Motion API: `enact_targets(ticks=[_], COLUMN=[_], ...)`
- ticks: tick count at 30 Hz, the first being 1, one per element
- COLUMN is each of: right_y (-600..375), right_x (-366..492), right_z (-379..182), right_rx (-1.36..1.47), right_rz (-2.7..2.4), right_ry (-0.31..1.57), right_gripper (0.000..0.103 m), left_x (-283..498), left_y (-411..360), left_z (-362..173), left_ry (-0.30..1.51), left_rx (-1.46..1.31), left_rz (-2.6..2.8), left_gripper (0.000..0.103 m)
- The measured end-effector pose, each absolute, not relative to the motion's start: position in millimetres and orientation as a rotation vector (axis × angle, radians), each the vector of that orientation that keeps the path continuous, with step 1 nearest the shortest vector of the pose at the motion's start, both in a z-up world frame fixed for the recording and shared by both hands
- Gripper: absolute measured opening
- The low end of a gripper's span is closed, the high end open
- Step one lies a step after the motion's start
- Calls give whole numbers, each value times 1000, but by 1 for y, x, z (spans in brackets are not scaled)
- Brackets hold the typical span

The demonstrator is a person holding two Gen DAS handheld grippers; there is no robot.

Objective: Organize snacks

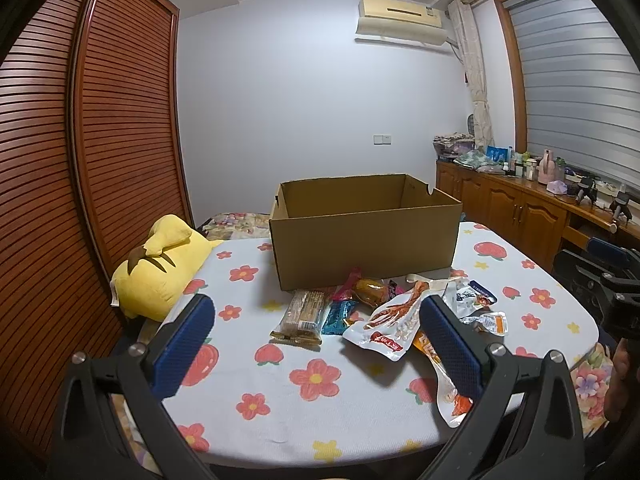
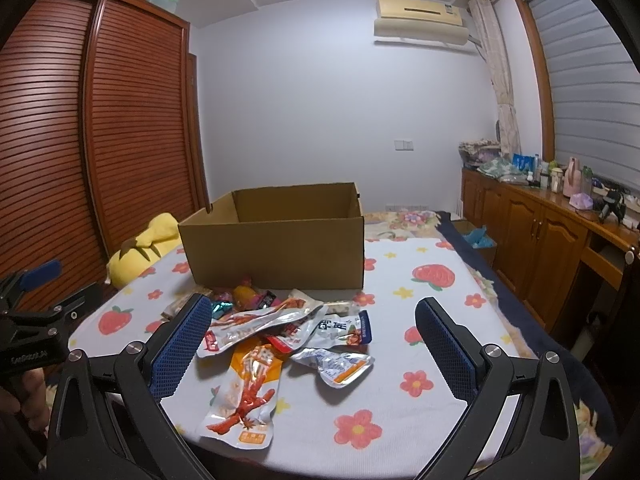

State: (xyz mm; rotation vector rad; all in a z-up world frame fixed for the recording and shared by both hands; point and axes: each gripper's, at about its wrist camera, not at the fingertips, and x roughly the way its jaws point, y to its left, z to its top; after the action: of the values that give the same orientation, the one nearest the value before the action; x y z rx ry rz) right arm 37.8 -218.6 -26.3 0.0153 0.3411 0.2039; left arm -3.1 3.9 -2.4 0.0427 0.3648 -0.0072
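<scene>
Grippers (both hand-held gripper units) (image 1: 316, 328) (image 2: 312, 328) wide open; holding nothing.

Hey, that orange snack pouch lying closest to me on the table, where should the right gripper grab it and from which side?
Probably its near bottom edge. The orange pouch lies flat on the tablecloth, its far end tucked under the other packets, so only the near end is free. The right gripper is open above it; come down from the near side and pinch that thin edge.
</scene>
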Motion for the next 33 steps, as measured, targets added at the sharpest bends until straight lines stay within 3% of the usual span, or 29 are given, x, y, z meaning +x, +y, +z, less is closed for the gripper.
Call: enact_targets(ticks=[33], right_y=[-215], right_x=[32], right_z=[-22], right_rx=[9], right_rz=[204], right_ry=[326], right_gripper=[103], left_x=[-9], left_y=[-1], left_z=[8], left_ry=[348], left_rx=[51], left_rz=[-18], left_gripper=[103])
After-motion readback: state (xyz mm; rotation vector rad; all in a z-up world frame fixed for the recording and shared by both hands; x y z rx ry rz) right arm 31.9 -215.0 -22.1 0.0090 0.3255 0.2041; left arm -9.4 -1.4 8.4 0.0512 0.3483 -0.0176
